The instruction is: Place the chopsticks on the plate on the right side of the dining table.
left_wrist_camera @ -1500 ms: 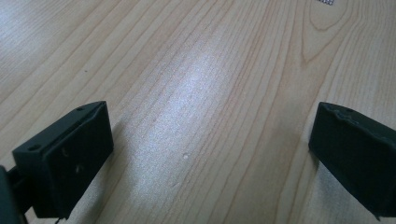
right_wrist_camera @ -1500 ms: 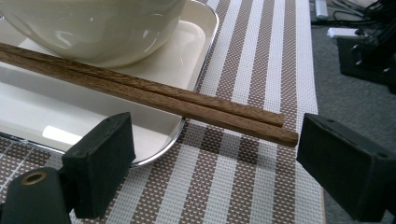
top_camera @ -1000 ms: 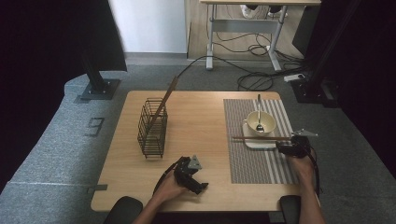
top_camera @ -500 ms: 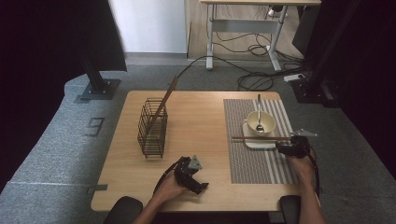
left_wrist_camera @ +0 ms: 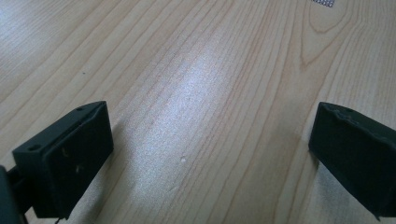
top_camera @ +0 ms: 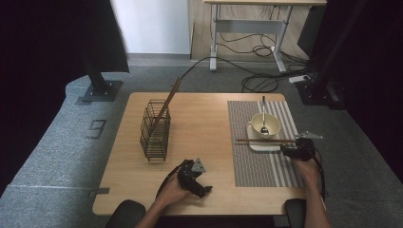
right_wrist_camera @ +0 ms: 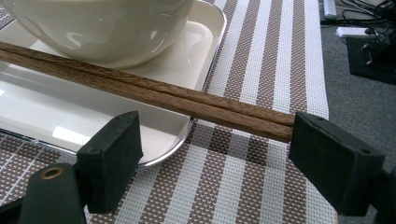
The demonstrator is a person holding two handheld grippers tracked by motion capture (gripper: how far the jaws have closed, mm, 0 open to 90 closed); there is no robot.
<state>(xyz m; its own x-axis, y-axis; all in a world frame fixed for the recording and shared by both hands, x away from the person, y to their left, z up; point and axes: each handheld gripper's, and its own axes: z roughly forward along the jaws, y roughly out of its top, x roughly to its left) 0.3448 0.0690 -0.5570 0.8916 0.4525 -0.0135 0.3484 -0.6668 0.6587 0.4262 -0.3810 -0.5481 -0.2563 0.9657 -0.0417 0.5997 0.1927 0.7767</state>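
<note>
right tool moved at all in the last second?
No. In the high view the right tool sits at the same spot by the tray's near right corner, at the chopsticks' end.

A wire basket (top_camera: 155, 130) and a striped placemat (top_camera: 259, 161) to its right are borne by the wooden table (top_camera: 204, 118).

Bare wood lies between the wire basket (top_camera: 155, 130) and the striped placemat (top_camera: 266, 161), wide enough for a hand to pass; the left gripper (top_camera: 198, 183) rests on that stretch near the front edge; on the mat, the chopsticks (right_wrist_camera: 154, 91) lie across the white tray (right_wrist_camera: 196, 44), just before the bowl (top_camera: 263, 125), barring the right gripper's (right_wrist_camera: 217, 161) open jaws.
</note>
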